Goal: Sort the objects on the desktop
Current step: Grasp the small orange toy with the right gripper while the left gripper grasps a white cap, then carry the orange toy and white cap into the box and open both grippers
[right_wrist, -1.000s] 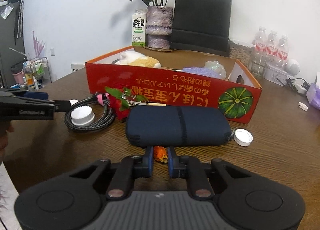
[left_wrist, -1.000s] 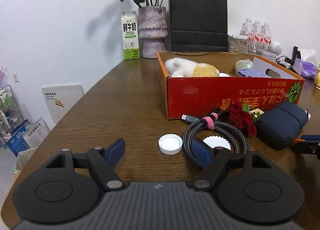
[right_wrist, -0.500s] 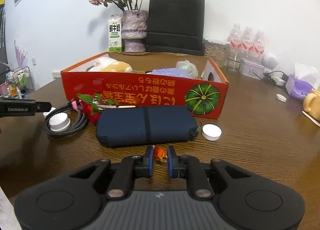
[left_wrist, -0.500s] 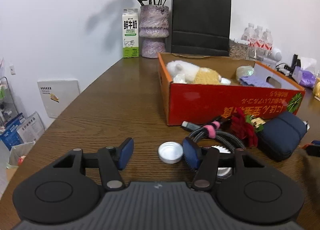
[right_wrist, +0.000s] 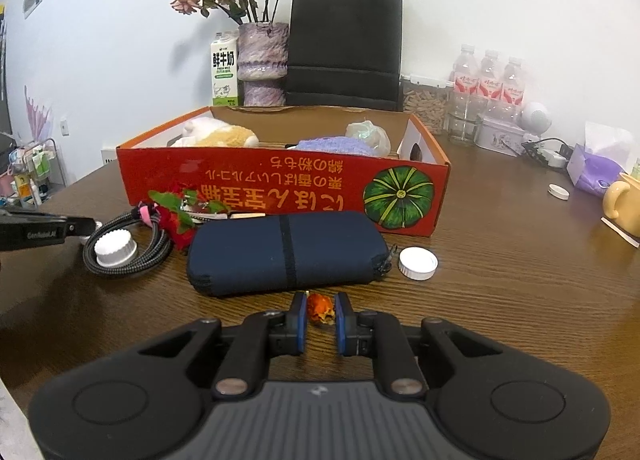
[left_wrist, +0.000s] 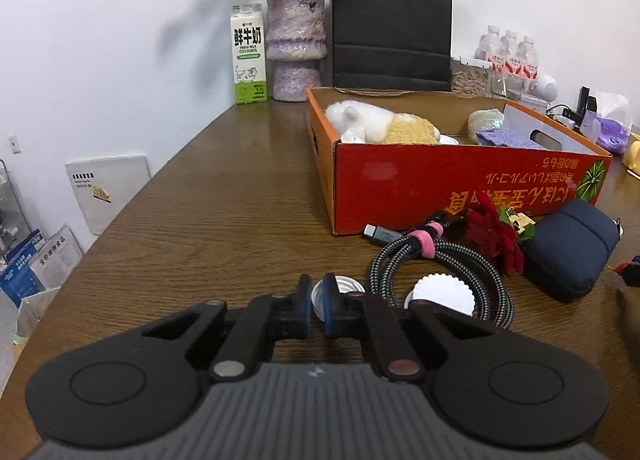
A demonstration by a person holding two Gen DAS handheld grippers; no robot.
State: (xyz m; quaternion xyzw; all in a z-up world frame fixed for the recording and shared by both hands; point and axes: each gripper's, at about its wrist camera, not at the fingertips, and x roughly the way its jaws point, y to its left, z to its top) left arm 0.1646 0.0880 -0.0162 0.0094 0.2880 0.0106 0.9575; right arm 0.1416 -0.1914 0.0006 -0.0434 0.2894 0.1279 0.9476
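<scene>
Step in hand: I am picking loose items off the counter to go into the red cardboard box; I judge both grabs are made and neither item is lifted yet.

Left claw: nearly closed, its blue pads pinching the rim of a small white bottle cap that sits just left of the coiled braided cable.

Right claw: narrowed to a small gap, with a little orange-red dried bud between the pads; it looks gripped, though I cannot be sure both pads touch it.

Where the things are: the bud sits just in front of the navy zip pouch; a second ridged white cap lies inside the cable coil, a third white cap beside the pouch's zip end, and an artificial red rose between cable and pouch.

Box: open-topped, already holding a plush toy and a purple cloth.

Next move, as I judge it: raise both claws clear of the cable and pouch, carry them over the near wall of the box, then release inside.

Risk: the cap is held only by its edge and may twist out.
</scene>
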